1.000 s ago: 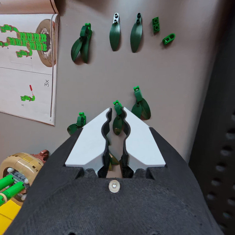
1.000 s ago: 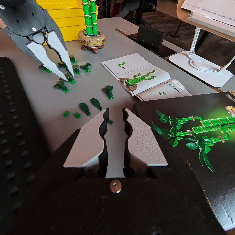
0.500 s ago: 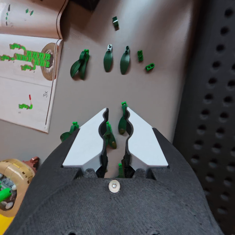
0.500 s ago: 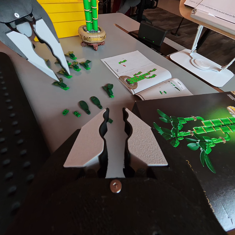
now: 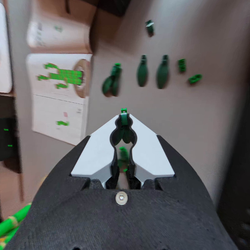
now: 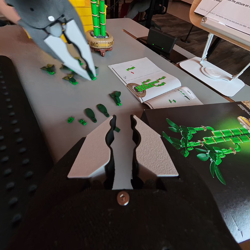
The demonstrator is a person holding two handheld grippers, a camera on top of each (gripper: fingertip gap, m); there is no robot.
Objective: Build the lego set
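Left gripper (image 5: 124, 116): jaws clamped on small green plastic leaf cluster (image 5: 124, 128). Right gripper (image 6: 122, 117): jaws narrowly parted, empty, over grey tabletop (image 6: 56, 97).

Soft, even indoor light; the left wrist view smeared by motion, the right wrist view mostly crisp.

In the left wrist view the left gripper (image 5: 123, 115) and the leaf piece (image 5: 123, 119) it clamps are sharp, while the instruction booklet (image 5: 59, 94) and loose leaves (image 5: 162, 73) behind blur into streaks, worst toward the frame edges. In the right wrist view the grey tabletop (image 6: 56, 102) is evenly lit, with short, faint shadows under the pieces; the box lid (image 6: 202, 155) shows a dull sheen toward its near corner. The far gripper is blurred, and wide-angle bending curves the tabletop's edges.
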